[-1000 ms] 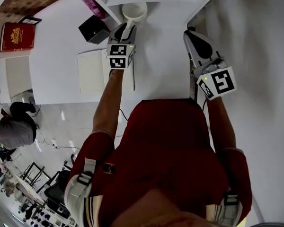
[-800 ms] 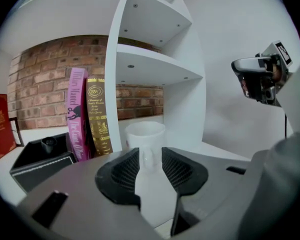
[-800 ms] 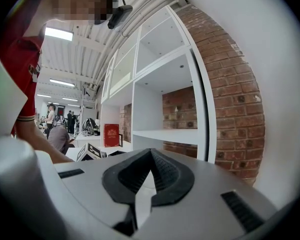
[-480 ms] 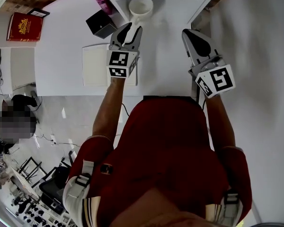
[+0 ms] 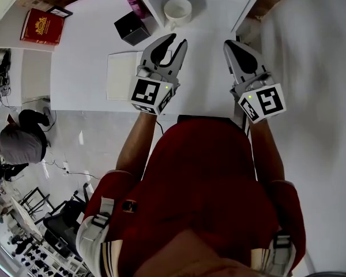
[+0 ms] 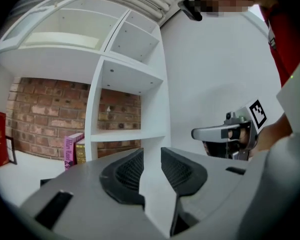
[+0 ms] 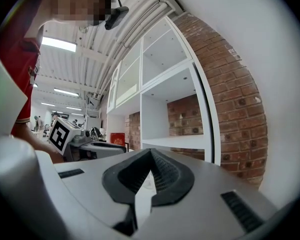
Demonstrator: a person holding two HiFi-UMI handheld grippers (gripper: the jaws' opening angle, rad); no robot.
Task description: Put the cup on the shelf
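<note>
Low in the frame, both of the person's forearms reach forward from the red shirt, roughly parallel, over the white tabletop (image 5: 81,56). The left gripper (image 5: 177,39) hangs with its jaws apart and nothing between them. It points at the white ceramic cup (image 5: 177,9) but stops short of touching it. The right gripper (image 5: 230,44), at centre right, has its jaws together and empty, seemingly kept aside. At top centre the cup stands upright in the white shelf's (image 5: 150,6) lowest bay, where the task wants it. Spread, empty jaws would fit either a release or a reach.
</note>
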